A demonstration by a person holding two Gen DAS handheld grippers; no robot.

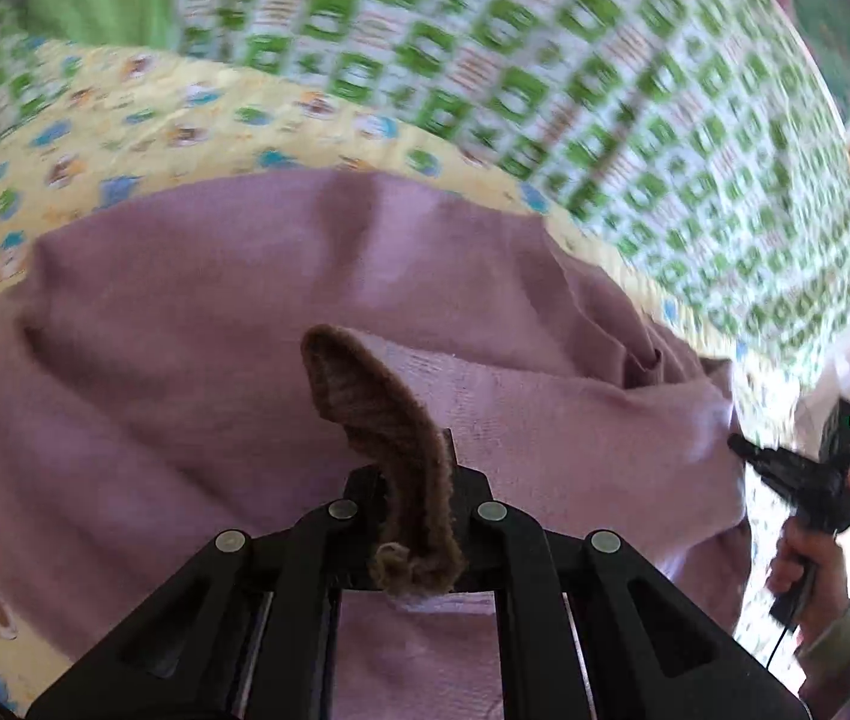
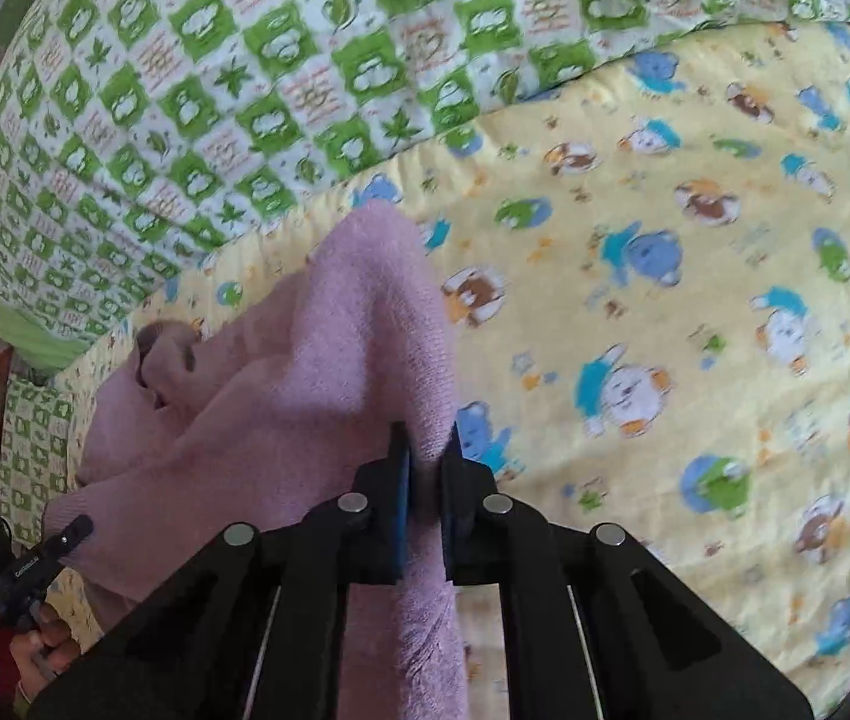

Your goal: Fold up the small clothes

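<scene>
A small mauve knitted garment (image 1: 245,372) — apparently a little sweater, with a brown knitted trim (image 1: 383,420) along one edge — is spread, rumpled, on a yellow sheet printed with cartoon animals (image 2: 694,300), which is laid over bedding in a green-and-white check (image 2: 185,90). The brown-edged part is pinched in the left tool (image 1: 419,480), whose jaws are closed on it; the trim is seen curling up out of them. At the garment's other side a bunched fold of the mauve knit is gripped in the right tool (image 2: 425,468), the blue pads (image 2: 404,492) being pressed against the cloth with nothing but fabric between them. In the left wrist view the right tool is seen at the garment's far right edge, held in a hand (image 1: 808,564); in the right wrist view the left tool appears at the lower left, also in a hand.

The step in hand is judged to be the start of a fold: two edges have been taken up, and the cloth between them is slack and creased. The next move would call for both held parts to be lifted and drawn apart together so that the knit is tautened, then carried over and laid flat, with care that the trim is not twisted.

Small white lettering is visible on the left tool's body in the right wrist view, but it cannot be read. No other writing can be made out.
</scene>
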